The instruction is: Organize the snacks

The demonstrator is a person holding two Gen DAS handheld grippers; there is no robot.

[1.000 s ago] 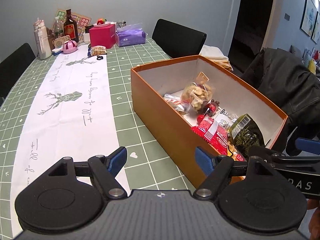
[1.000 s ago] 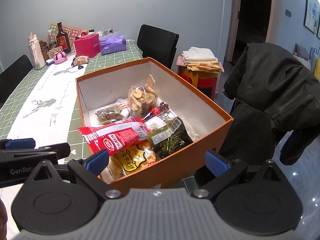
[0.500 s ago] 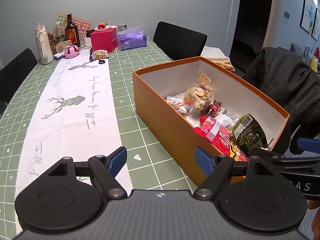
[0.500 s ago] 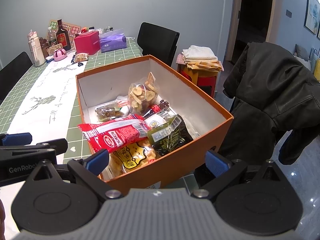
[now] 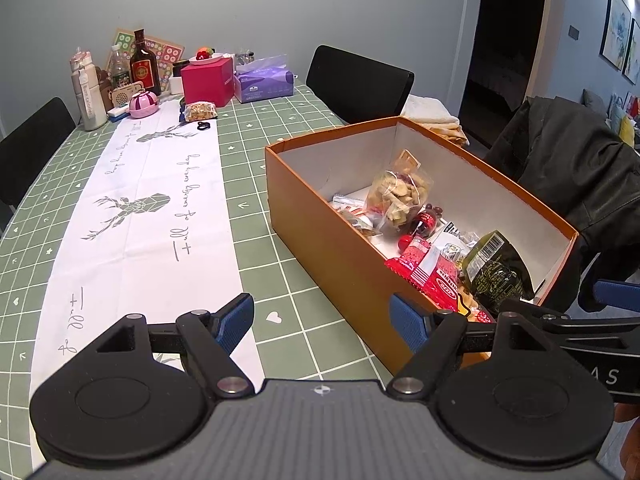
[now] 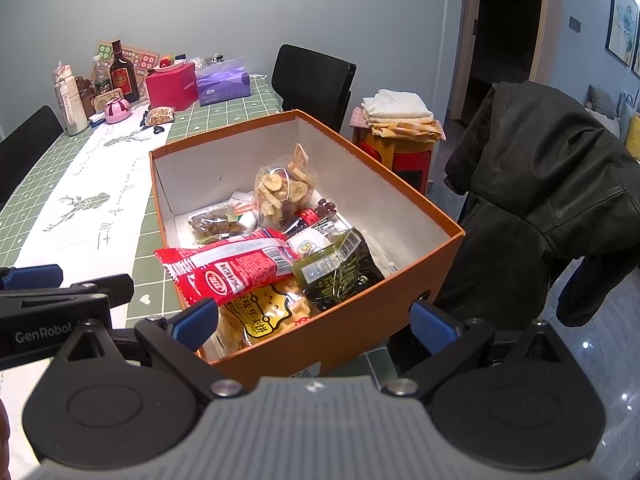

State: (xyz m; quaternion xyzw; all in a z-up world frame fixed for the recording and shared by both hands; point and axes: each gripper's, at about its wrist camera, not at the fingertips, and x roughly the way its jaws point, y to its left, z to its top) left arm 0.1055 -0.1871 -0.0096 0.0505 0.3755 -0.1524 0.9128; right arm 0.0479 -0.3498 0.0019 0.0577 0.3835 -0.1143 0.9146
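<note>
— Where do we record the snacks?
— In the orange box on the green worktop: a red packet across a yellow one, a dark green packet beside them, a clear chip bag upright behind.
— And the tongs?
— Left tongs spread, empty, over the worktop. Right tongs spread, empty, astride the box's near corner.

**Snacks sat in the box**

We saw the box on the counter's right edge, snack packets inside. The runner lay left of it; bottles and tissues stood far behind.
</note>
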